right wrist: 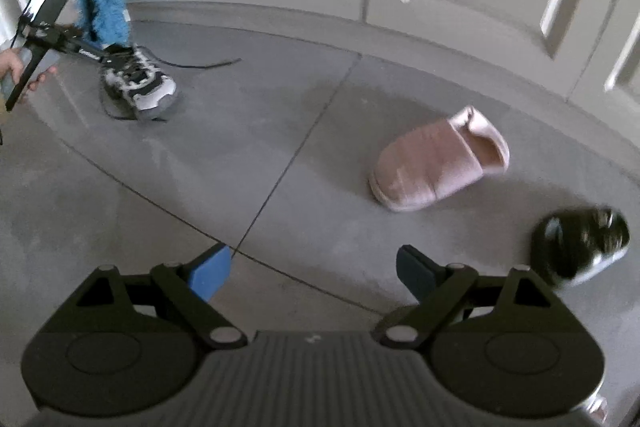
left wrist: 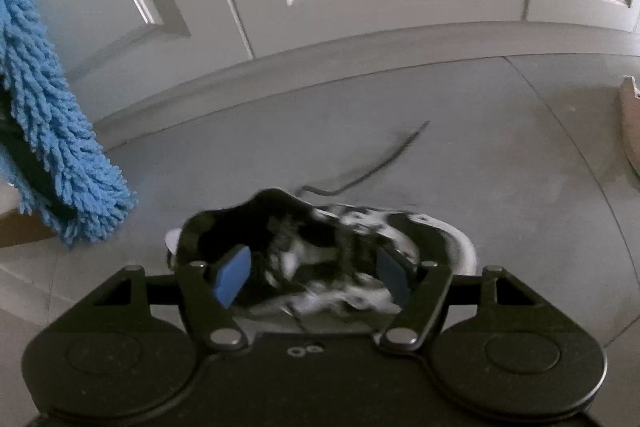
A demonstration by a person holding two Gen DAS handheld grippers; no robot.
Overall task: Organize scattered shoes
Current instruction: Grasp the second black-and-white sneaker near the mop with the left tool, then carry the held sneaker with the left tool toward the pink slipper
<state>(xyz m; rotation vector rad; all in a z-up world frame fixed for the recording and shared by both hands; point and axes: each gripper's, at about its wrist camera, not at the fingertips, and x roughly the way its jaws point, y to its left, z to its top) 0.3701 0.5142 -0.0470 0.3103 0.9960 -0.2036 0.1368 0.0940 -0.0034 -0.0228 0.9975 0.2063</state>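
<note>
Left wrist view: the left gripper point(left wrist: 314, 277) stands with its blue pads point(left wrist: 232, 281) spread on either side of a black-and-white sneaker point(left wrist: 320, 259) at lower centre (blurred; whether the pads touch it cannot be told). A loose lace point(left wrist: 376, 167) trails toward upper right. A blue mop head point(left wrist: 52, 131) hangs at left.

Right wrist view: the right gripper point(right wrist: 312, 273) is spread wide over bare grey floor point(right wrist: 280, 131) at bottom centre. A pink slipper point(right wrist: 436, 163) lies right of centre; a dark shoe point(right wrist: 580, 247) sits blurred at the right edge. The sneaker appears at upper left beside the mop head.
</note>
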